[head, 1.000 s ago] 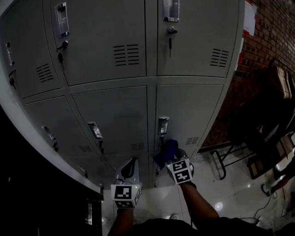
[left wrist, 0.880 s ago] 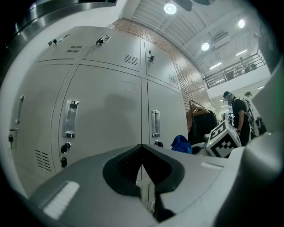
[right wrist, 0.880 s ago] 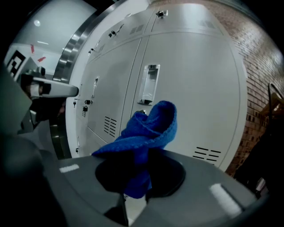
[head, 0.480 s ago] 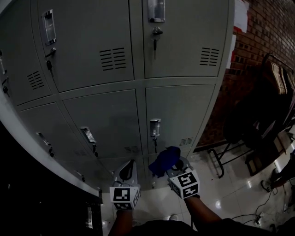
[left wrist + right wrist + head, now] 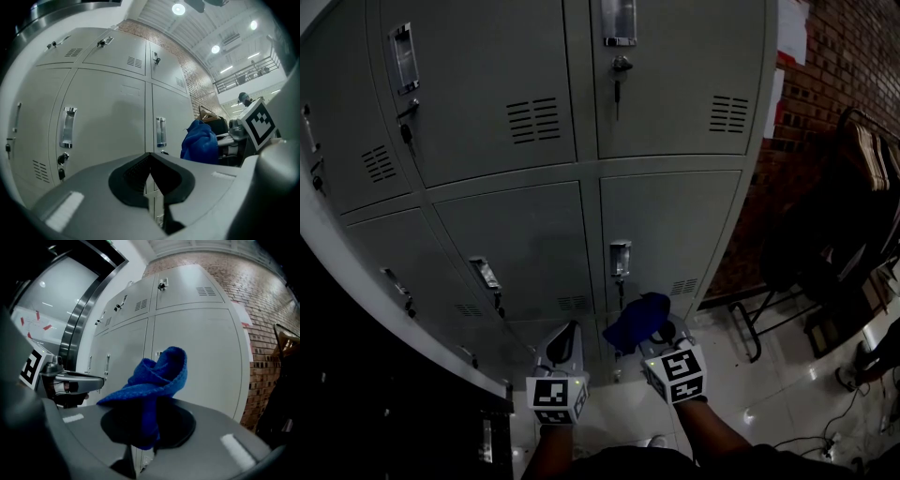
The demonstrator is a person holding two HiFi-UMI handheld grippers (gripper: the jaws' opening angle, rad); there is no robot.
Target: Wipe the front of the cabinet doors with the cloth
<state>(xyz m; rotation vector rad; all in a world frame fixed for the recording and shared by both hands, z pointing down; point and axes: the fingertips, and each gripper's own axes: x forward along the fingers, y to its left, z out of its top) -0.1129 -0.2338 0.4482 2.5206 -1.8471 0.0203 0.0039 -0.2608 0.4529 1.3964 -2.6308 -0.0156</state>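
Note:
A grey bank of cabinet doors (image 5: pixel 675 225) fills the head view, each door with a metal handle (image 5: pixel 620 257) and vent slots. My right gripper (image 5: pixel 653 328) is shut on a bunched blue cloth (image 5: pixel 636 319) (image 5: pixel 157 380), held low in front of the lower right door (image 5: pixel 206 362), a short way off its surface. My left gripper (image 5: pixel 563 345) hangs beside it, shut and empty, pointing at the lower middle door (image 5: pixel 108 122). The blue cloth (image 5: pixel 199 140) also shows at the right of the left gripper view.
A brick wall (image 5: pixel 844 56) stands right of the cabinet. Dark chairs or racks (image 5: pixel 825 262) sit on the glossy tiled floor (image 5: pixel 769 394) at the right. A dark panel (image 5: pixel 356 394) lies at the lower left. Keys hang from upper door locks (image 5: pixel 619 67).
The right gripper with the cloth has drawn back and down from the lower right door's handle. The head view shifted slightly; the left gripper has stayed where it was.

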